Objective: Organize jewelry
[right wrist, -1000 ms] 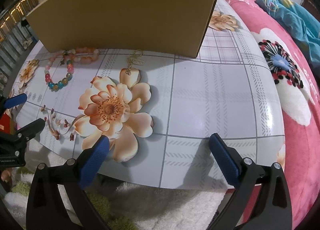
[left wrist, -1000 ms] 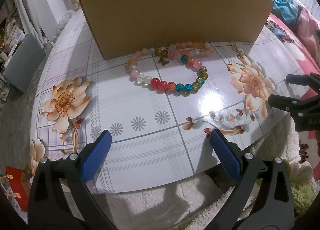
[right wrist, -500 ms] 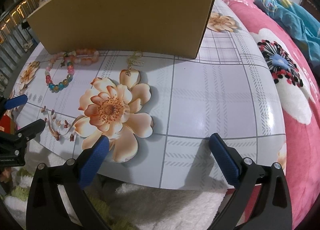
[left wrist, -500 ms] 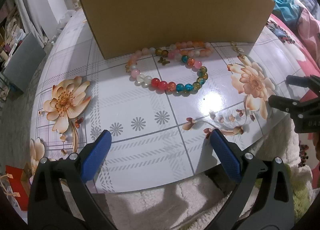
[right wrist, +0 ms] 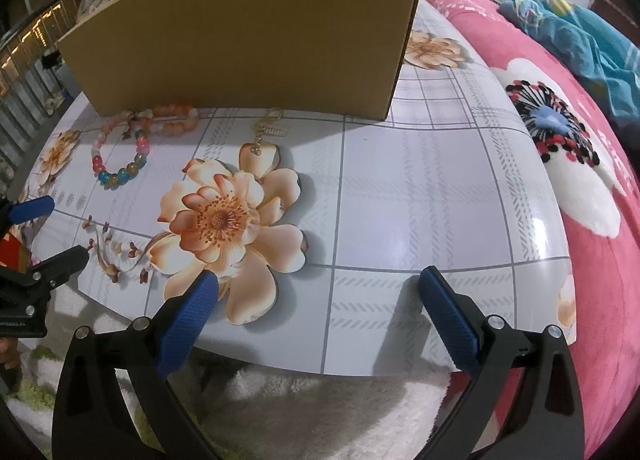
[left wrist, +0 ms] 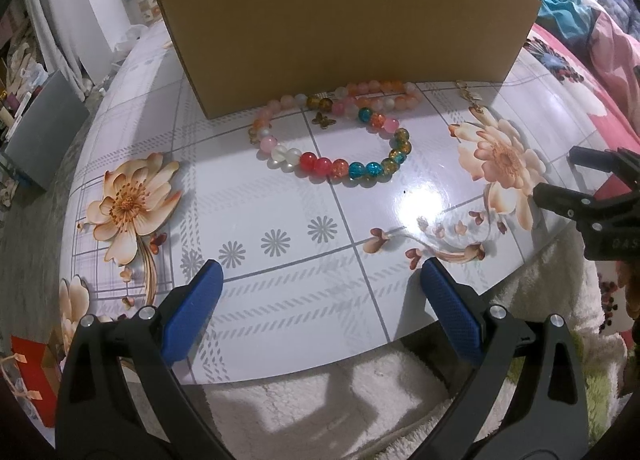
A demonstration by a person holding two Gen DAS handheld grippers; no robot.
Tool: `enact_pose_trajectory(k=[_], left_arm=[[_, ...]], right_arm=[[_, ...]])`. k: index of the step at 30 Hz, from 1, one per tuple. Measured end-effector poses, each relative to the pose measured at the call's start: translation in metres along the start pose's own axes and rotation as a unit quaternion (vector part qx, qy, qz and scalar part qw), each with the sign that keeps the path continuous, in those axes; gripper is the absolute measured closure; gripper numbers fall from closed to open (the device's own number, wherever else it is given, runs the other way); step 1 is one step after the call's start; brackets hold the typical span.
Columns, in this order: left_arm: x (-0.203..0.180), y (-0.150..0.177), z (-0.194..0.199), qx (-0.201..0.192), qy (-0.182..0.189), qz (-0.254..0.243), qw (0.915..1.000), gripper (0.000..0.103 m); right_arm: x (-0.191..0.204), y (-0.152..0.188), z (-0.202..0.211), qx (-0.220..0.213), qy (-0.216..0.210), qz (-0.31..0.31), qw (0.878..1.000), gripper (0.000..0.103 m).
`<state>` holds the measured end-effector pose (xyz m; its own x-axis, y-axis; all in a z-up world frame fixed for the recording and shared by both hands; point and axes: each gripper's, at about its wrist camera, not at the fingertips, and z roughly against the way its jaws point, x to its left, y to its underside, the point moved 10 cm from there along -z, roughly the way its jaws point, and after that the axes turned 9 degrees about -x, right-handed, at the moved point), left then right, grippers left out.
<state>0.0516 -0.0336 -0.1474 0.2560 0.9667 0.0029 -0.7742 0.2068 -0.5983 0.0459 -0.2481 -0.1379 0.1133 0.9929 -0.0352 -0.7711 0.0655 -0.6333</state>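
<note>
Floral table (left wrist: 280, 195) holds the bracelets (left wrist: 340, 135) and charm (right wrist: 266, 135) beside the box (left wrist: 344, 27); nothing has shifted in the last second, so we've started nothing: left gripper (left wrist: 318, 296) and right gripper (right wrist: 318, 300) both gape, empty, at the near edge

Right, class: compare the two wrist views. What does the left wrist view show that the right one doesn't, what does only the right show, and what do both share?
Only the left view shows the grey bin and the small butterfly charm. Only the right view shows the pink blanket's dark flower. Both show the cardboard box, the multicoloured bracelet, the peach bracelet, the gold charm, the floral table, and both grippers, left and right, jaws open.
</note>
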Motion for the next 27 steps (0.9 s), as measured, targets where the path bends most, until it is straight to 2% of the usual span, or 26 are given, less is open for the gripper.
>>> enact_pose_trajectory(k=[8, 27], left_arm=[[-0.0006, -0.0006, 0.0003, -0.003, -0.013, 0.016, 0.9998, 0.007], [0.0, -0.0012, 0.0008, -0.006, -0.016, 0.02, 0.9996, 0.007]], right_arm=[[-0.0018, -0.0004, -0.0002, 0.002, -0.004, 0.003, 1.0, 0.006], [-0.002, -0.001, -0.0003, 0.0, -0.006, 0.005, 1.0, 0.006]])
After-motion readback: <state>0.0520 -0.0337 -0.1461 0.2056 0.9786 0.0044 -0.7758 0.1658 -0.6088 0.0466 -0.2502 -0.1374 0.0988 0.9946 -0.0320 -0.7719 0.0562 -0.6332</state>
